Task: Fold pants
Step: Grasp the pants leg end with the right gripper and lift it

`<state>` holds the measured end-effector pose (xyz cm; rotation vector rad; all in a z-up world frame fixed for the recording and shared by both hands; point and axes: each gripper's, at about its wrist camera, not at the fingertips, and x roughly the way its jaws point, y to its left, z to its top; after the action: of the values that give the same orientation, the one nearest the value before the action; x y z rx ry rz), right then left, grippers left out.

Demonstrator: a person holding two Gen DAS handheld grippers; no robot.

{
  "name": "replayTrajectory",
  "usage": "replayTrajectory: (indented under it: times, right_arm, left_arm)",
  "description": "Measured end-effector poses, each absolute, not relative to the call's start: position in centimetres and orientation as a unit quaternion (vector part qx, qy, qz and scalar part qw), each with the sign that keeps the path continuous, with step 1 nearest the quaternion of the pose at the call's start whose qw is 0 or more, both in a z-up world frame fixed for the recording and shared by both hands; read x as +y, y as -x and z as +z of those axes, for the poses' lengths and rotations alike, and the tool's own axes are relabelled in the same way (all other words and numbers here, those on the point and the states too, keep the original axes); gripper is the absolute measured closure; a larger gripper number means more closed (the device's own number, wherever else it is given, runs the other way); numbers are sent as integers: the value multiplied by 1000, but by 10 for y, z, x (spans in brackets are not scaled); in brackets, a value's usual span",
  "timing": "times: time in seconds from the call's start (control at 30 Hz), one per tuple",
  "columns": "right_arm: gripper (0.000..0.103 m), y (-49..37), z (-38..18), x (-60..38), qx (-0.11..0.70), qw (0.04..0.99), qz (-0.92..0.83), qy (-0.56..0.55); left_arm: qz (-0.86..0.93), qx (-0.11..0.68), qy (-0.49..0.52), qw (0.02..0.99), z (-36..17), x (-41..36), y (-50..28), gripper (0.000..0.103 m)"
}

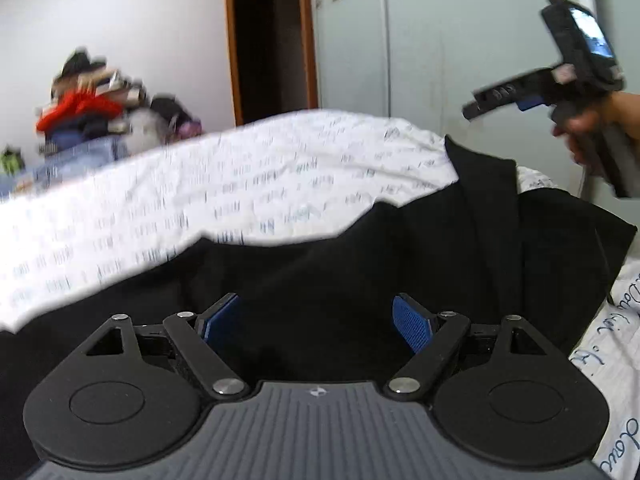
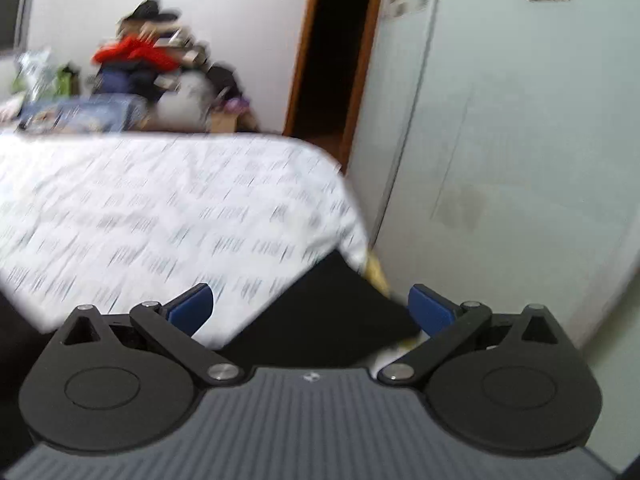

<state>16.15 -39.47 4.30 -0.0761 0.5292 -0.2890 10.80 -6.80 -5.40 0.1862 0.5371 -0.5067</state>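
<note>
Black pants (image 1: pixel 400 248) lie spread on a bed with a white printed sheet (image 1: pixel 200 200). My left gripper (image 1: pixel 318 320) hovers just over the black cloth, its blue pads wide apart with nothing pinched between them. My right gripper (image 2: pixel 310 310) is open too, above a corner of the pants (image 2: pixel 328 312) at the bed's right edge, its pads apart from the cloth. In the left wrist view the right gripper (image 1: pixel 472 108) shows at the upper right, lifted above the pants in a person's hand (image 1: pixel 592 124).
A heap of clothes (image 1: pixel 92 108) with a red piece is stacked beyond the bed's far left side. A dark doorway (image 2: pixel 336 60) with a brown frame lies straight ahead. A pale green wardrobe (image 2: pixel 520 160) stands close to the bed's right edge.
</note>
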Motion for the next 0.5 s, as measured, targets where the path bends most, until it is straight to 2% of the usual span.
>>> replayTrajectory:
  times: [0.07, 0.13, 0.27, 0.37, 0.47, 0.5]
  right_arm:
    - [10, -192, 36, -411, 265, 951, -157, 19]
    - [31, -218, 27, -429, 281, 945, -170, -7]
    - [52, -252, -4, -461, 301, 927, -211, -76]
    - [53, -275, -22, -477, 309, 916, -229, -117]
    - [54, -295, -30, -473, 327, 908, -242, -99]
    - [67, -299, -32, -470, 334, 906, -246, -86]
  left_arm:
    - [-250, 280, -82, 923, -62, -67, -109, 20]
    - [-249, 277, -91, 924, -67, -69, -105, 20]
    - [-251, 268, -102, 925, -70, -65, -94, 17]
    - [-258, 276, -93, 921, -71, -63, -100, 13]
    - [-265, 282, -83, 918, -71, -61, -103, 11]
    - [-266, 282, -83, 918, -71, -62, -103, 11]
